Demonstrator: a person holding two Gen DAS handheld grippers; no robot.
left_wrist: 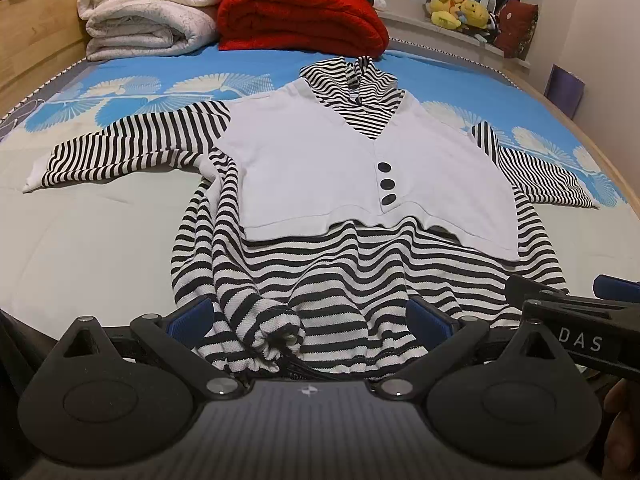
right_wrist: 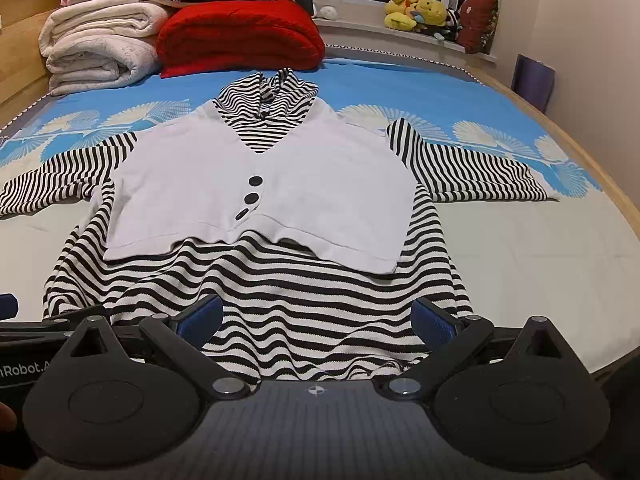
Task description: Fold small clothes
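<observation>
I see the striped top [left_wrist: 360, 264] lying flat on the bed [left_wrist: 80, 240], sleeves spread out, with a white vest part and three dark buttons [left_wrist: 387, 183]. My left tool [left_wrist: 308, 320] is spread wide over the bunched hem; the hem edge is hidden under it. My right tool [right_wrist: 316, 320] is spread too, over the lower hem. Folded blankets [right_wrist: 240, 36] sit behind.

Folded white blankets [left_wrist: 148, 12] beside a red blanket [left_wrist: 300, 16]; plush toys [left_wrist: 460, 8] on the sill
</observation>
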